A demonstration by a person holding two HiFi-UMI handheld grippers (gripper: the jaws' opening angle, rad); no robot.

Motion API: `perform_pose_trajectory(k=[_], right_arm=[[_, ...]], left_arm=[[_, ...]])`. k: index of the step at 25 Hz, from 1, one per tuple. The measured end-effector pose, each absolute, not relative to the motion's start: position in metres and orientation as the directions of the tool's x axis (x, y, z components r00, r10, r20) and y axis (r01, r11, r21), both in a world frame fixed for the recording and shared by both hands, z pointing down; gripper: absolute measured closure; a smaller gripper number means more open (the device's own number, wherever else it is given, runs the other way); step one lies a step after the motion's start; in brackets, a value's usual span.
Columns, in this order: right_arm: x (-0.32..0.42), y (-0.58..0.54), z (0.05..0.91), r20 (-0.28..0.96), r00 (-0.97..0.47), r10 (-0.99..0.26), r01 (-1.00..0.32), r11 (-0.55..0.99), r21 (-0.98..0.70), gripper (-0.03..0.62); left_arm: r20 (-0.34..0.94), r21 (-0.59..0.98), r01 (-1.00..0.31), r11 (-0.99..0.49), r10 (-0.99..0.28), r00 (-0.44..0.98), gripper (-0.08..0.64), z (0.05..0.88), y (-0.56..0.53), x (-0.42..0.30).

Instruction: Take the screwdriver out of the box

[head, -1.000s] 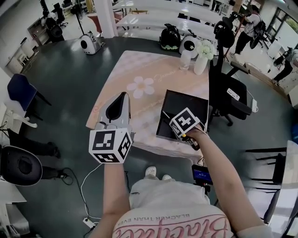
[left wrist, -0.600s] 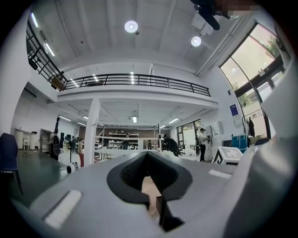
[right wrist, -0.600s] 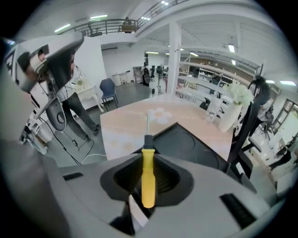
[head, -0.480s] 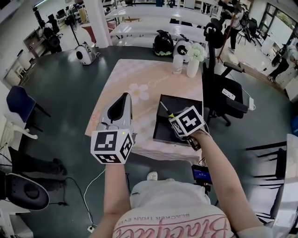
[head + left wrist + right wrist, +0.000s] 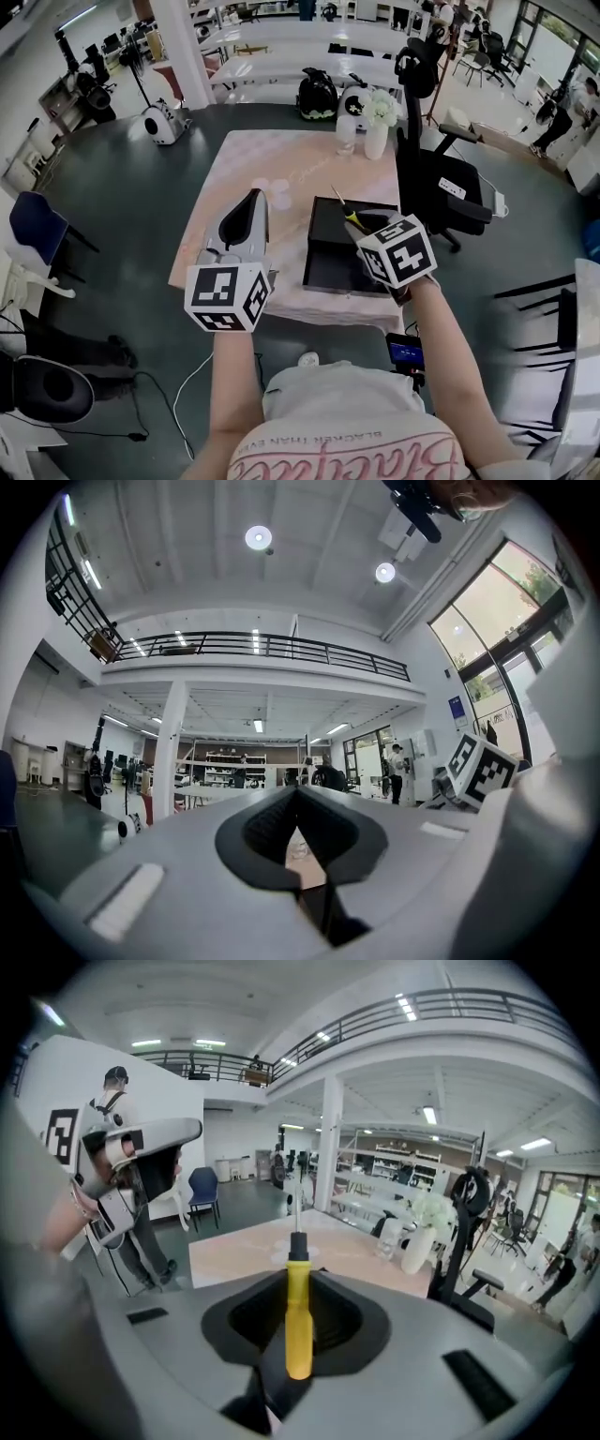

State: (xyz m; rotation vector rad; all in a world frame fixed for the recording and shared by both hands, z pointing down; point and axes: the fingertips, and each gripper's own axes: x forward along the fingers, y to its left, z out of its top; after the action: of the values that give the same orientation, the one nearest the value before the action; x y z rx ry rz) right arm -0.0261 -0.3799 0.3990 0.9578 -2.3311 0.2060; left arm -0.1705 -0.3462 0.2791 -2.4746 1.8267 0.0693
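Holding the screwdriver (image 5: 298,1321) clamped above the box (image 5: 323,258), the right gripper (image 5: 366,231) likely need only carry it clear; the left gripper (image 5: 250,197), beside the box, is closed and empty.

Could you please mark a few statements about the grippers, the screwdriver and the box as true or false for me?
1. The right gripper is shut on the yellow-handled screwdriver. True.
2. The screwdriver lies flat inside the open black box. False: it is up in the right gripper's jaws, above the box.
3. The left gripper holds a second screwdriver. False: nothing is between its jaws.
4. A white vase of flowers stands at the far end of the pink table. True.
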Motion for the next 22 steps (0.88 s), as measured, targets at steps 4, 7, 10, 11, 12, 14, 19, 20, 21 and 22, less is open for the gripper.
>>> perform_pose_trajectory(k=[4, 7, 10, 11, 12, 14, 19, 20, 21, 22], right_arm=[[-0.011, -0.381, 0.373, 0.518, -0.545, -0.659, -0.728, 0.679, 0.099, 0.512], [0.002, -0.381, 0.355, 0.466, -0.539, -0.702, -0.756, 0.646, 0.099, 0.512], [0.016, -0.380, 0.333, 0.389, -0.534, -0.751, -0.785, 0.611, 0.103, 0.512], [0.021, -0.379, 0.325, 0.359, -0.532, -0.767, -0.793, 0.600, 0.105, 0.512], [0.026, -0.378, 0.317, 0.329, -0.532, -0.780, -0.800, 0.591, 0.107, 0.512], [0.033, -0.376, 0.303, 0.268, -0.538, -0.800, -0.808, 0.580, 0.108, 0.512], [0.047, -0.362, 0.266, 0.106, -0.530, -0.841, -0.829, 0.541, 0.143, 0.512], [0.050, -0.360, 0.258, 0.073, -0.523, -0.849, -0.836, 0.528, 0.152, 0.512], [0.053, -0.358, 0.251, 0.041, -0.514, -0.857, -0.843, 0.514, 0.161, 0.512], [0.056, -0.356, 0.245, 0.009, -0.505, -0.863, -0.850, 0.499, 0.171, 0.512]], left_arm=[[-0.079, -0.026, -0.950, -0.312, -0.947, 0.313, 0.551, 0.277, -0.348, -0.165], [-0.085, -0.033, -0.945, -0.325, -0.941, 0.326, 0.551, 0.275, -0.349, -0.159], [-0.094, -0.042, -0.941, -0.336, -0.936, 0.339, 0.551, 0.270, -0.349, -0.152], [-0.097, -0.044, -0.940, -0.338, -0.935, 0.341, 0.551, 0.269, -0.350, -0.150], [-0.100, -0.047, -0.939, -0.340, -0.934, 0.343, 0.551, 0.267, -0.350, -0.149], [-0.106, -0.053, -0.939, -0.341, -0.933, 0.345, 0.551, 0.265, -0.351, -0.146], [-0.136, -0.076, -0.936, -0.342, -0.927, 0.350, 0.551, 0.251, -0.350, -0.142], [-0.144, -0.080, -0.937, -0.341, -0.926, 0.349, 0.551, 0.248, -0.350, -0.142], [-0.152, -0.083, -0.937, -0.339, -0.925, 0.348, 0.551, 0.245, -0.349, -0.142], [-0.158, -0.085, -0.938, -0.336, -0.925, 0.346, 0.551, 0.243, -0.349, -0.141]])
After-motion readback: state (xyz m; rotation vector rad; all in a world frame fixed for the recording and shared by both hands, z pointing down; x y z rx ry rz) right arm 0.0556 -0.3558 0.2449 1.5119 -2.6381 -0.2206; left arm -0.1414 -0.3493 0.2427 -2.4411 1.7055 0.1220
